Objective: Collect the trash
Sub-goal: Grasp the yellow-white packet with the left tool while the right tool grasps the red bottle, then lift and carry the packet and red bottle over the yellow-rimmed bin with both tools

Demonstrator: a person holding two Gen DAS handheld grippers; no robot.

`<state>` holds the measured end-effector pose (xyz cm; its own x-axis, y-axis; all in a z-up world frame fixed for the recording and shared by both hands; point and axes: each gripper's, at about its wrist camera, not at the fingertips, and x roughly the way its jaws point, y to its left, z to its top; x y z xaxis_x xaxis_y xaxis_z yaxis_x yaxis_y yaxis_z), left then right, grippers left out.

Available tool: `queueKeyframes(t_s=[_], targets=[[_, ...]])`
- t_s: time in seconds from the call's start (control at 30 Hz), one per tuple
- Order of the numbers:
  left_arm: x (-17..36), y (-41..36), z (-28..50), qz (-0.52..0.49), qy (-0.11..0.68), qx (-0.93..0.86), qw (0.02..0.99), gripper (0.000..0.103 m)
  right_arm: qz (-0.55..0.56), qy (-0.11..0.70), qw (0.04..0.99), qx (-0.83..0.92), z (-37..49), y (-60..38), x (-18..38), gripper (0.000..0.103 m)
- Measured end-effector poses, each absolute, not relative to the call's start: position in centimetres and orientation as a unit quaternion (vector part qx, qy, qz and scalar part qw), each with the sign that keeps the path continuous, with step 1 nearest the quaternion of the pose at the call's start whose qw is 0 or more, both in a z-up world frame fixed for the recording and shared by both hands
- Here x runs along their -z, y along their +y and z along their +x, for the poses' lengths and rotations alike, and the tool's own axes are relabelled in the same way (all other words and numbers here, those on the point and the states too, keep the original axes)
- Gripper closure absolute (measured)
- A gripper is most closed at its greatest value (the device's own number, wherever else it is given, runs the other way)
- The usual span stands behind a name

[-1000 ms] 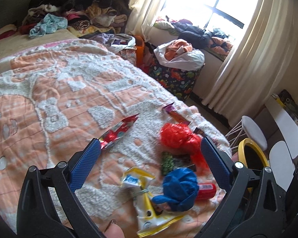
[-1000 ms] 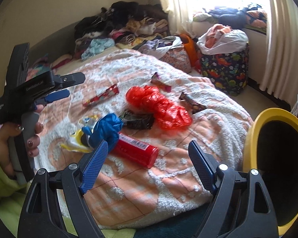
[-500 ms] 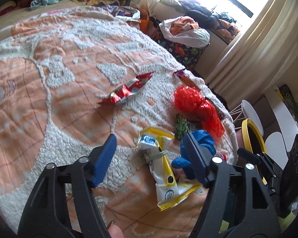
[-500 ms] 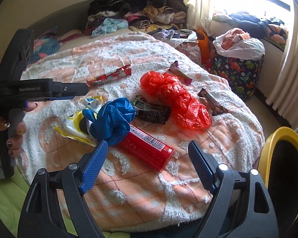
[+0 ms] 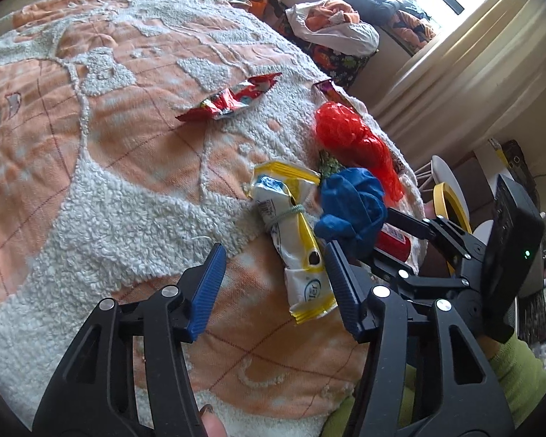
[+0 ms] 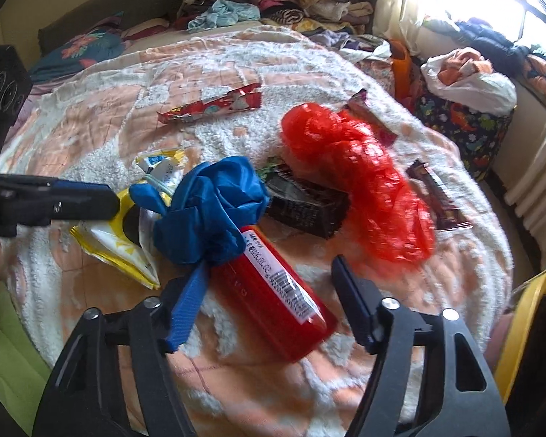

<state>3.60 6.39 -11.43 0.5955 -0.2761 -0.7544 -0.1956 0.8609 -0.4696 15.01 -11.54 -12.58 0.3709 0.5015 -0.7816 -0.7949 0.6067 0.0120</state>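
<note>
Trash lies on the orange and white bedspread (image 5: 91,167). A yellow and white wrapper (image 5: 295,240) lies just ahead of my open left gripper (image 5: 273,273), nearer its right finger. A crumpled blue bag (image 6: 211,211) rests on the far end of a red tube (image 6: 273,295). My open right gripper (image 6: 265,291) straddles the red tube without touching it. A crumpled red plastic bag (image 6: 353,178), a dark packet (image 6: 305,204), a red foil wrapper (image 6: 211,105) and a brown wrapper (image 6: 436,196) lie farther off.
A yellow-rimmed bin (image 6: 527,346) stands off the bed's right edge. A patterned basket with a white bag of clothes (image 6: 466,83) stands by the window. Piled clothes (image 6: 273,0) cover the bed's far end.
Both grippers have moved closer to the trash. The left one has lowered over the yellow wrapper. The right one has come forward around the red tube.
</note>
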Motion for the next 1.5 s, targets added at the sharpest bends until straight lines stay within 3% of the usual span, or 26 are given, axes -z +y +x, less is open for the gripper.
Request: queueKeyframes(t_s=[0.17, 0.23, 0.37, 0.53, 0.83, 1.27, 1.5], targets=[[11.8, 5.6, 3.8, -0.26, 0.458, 0.04, 0.849, 0.064, -0.174, 0.41, 0.804, -0.394, 15.2, -11.5, 13.5, 0.053], [12.1, 5.3, 4.1, -0.26, 0.463, 0.046, 0.846, 0.073, -0.158, 0.414, 0.806, -0.392, 15.4, -12.0, 13.4, 0.059], [13.0, 5.1, 4.5, -0.272, 0.472, 0.057, 0.837, 0.082, -0.115, 0.425, 0.813, -0.381, 15.7, -13.4, 13.2, 0.072], [13.2, 5.2, 4.6, -0.28, 0.467, 0.065, 0.836, 0.088, -0.064, 0.436, 0.815, -0.377, 15.7, -15.2, 12.9, 0.072], [11.3, 5.3, 4.1, -0.261, 0.433, 0.069, 0.86, 0.089, -0.017, 0.426, 0.827, -0.366, 15.1, -17.7, 11.7, 0.072], [10.6, 4.4, 4.3, -0.256, 0.429, 0.068, 0.864, 0.089, 0.014, 0.474, 0.803, -0.36, 15.6, -19.9, 13.8, 0.07], [9.8, 3.5, 4.6, -0.243, 0.421, 0.077, 0.87, 0.089, 0.012, 0.448, 0.825, -0.346, 15.1, -20.5, 12.6, 0.072]])
